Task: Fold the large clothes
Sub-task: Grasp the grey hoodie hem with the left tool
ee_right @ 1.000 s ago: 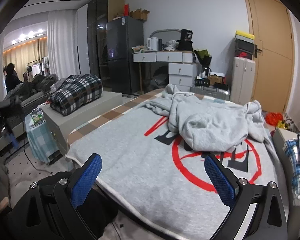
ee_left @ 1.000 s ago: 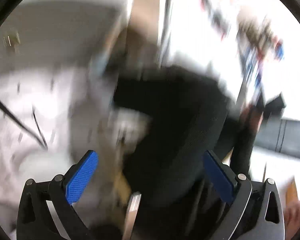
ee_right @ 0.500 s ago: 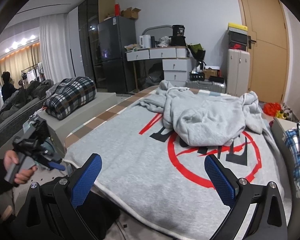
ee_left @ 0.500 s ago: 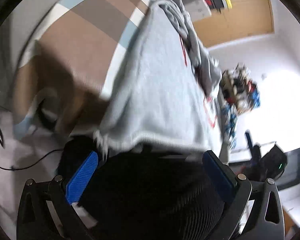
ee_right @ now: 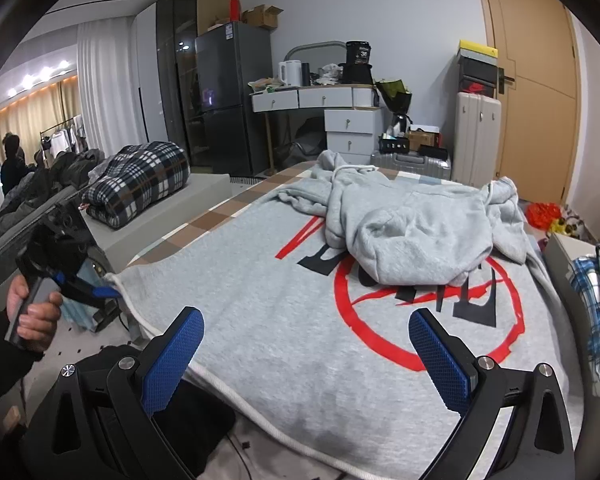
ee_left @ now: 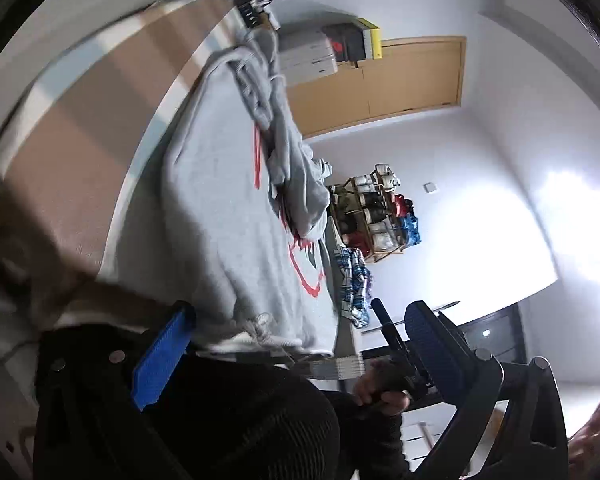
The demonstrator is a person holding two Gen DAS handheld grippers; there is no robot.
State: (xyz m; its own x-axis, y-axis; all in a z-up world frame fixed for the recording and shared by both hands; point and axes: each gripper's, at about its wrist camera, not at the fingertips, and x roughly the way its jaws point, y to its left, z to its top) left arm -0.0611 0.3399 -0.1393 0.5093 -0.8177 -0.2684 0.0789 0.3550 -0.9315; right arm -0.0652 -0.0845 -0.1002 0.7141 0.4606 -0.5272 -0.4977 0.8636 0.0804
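Now my left gripper (ee_right: pixel 100 294), swung up from the floor, reaches the blanket (ee_right: pixel 300 320) corner, fingers apart; my right gripper (ee_right: pixel 304 356) hovers, likewise apart; the hoodie (ee_right: pixel 412 236) lies unfolded

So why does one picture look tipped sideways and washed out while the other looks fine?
Left wrist view: the camera is rolled, so the grey blanket with the red circle print runs upward; a bright window blows out to white, and the striped bed edge smears. Right wrist view: level, evenly lit and sharp, with only fisheye bending at the wooden door.
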